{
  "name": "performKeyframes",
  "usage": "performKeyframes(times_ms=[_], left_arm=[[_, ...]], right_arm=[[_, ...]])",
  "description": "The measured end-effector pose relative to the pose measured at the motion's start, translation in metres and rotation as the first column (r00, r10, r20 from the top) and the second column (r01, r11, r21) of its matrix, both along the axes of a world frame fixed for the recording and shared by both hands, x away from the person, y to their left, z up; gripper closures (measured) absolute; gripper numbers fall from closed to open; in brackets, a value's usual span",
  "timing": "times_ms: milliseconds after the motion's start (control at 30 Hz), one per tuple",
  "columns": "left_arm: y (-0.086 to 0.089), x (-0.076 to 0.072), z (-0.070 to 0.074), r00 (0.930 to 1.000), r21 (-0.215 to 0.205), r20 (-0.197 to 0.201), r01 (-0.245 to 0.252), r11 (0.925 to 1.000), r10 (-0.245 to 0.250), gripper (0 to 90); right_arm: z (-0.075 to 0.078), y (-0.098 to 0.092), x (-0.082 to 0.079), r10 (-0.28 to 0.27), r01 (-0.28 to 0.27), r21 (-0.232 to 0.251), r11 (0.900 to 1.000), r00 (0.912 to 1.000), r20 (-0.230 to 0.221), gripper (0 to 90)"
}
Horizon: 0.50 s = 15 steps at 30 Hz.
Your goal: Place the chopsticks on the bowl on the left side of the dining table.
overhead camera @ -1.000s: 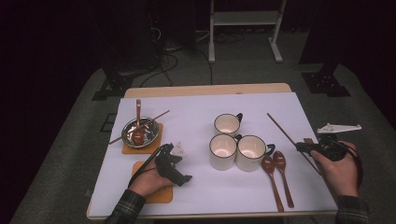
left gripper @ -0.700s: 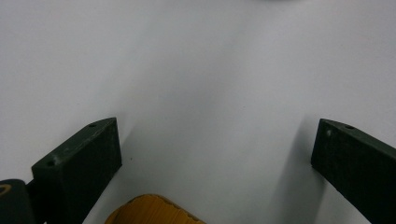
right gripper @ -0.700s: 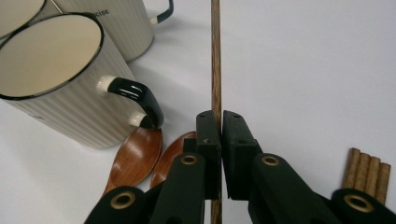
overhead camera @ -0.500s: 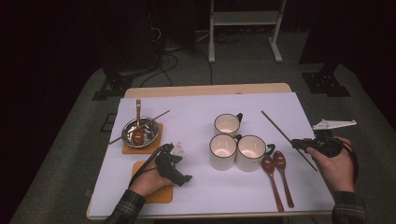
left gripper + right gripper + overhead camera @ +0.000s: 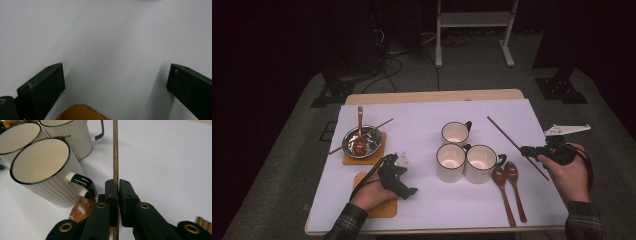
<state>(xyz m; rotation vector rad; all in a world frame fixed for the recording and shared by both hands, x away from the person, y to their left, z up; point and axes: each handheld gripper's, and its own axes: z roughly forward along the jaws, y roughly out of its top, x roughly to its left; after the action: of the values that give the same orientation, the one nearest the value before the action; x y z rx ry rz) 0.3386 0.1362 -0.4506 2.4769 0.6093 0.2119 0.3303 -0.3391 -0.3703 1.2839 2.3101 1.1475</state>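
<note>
Standing by the white-covered surface [image 5: 422,127] in a dark room: right tongs [image 5: 118,192] pinching a thin brown wooden chopstick [image 5: 115,150], left tongs [image 5: 115,87] spread wide.

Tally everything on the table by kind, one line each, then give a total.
Cream mugs: 3
Wooden spoons: 3, two lying right of the mugs, one standing in the metal bowl
Chopsticks: 2, one held in the right tool, one across the bowl
Metal bowl: 1
Orange coasters: 2
Total: 11
</note>
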Motion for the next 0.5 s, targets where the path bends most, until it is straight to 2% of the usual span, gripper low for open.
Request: performKeyframes(times_ms=[500], left_arm=[[0.0,0.0,0.0,1.0,0.0,-0.001,0.0,1.0,0.0,0.6]], right_arm=[[0.005,0.012,0.006,0.062,-0.062,0.007,0.998,0.998,0.014,85.4]])
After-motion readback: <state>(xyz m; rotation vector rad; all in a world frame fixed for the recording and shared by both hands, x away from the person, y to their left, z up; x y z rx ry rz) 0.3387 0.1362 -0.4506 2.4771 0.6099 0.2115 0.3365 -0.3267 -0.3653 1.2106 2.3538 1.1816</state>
